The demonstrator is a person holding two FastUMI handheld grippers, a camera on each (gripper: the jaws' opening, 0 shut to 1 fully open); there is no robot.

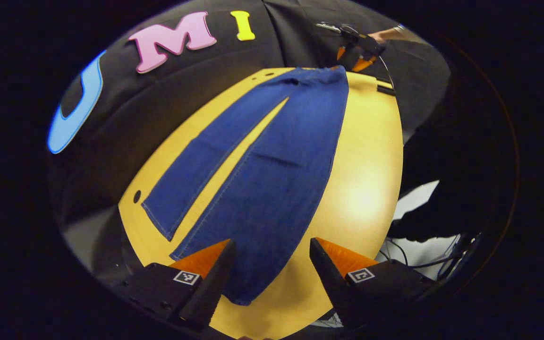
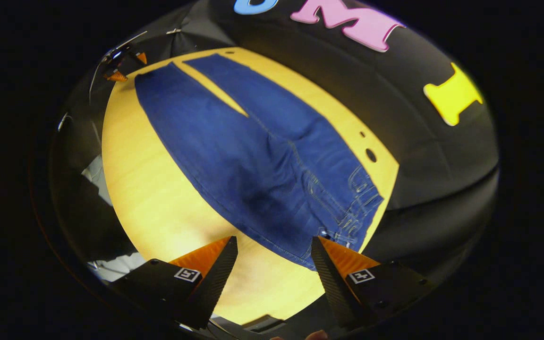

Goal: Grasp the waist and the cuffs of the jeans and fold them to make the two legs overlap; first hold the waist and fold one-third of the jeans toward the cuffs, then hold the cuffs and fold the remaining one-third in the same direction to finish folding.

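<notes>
Blue jeans [image 1: 262, 160] lie flat and unfolded on a round yellow table [image 1: 361, 189], their two legs spread apart in a narrow V. My left gripper [image 1: 272, 248] hangs open above the cuff end of the nearer leg, whose cuff [image 1: 243, 293] shows between the fingers. In the right gripper view the jeans [image 2: 253, 156] stretch away from the waist [image 2: 352, 212]. My right gripper [image 2: 274, 245] is open over the waist's near corner. The right gripper [image 1: 359, 49] also appears far off in the left gripper view, beyond the waist.
The table [image 2: 158, 208] has small holes [image 2: 370, 155] near its far rim. Black cloth walls surround the booth. White sheets and cables [image 1: 418, 245] lie on the floor beside the table. A small dark object [image 1: 385, 89] sits at the table's edge near the waist.
</notes>
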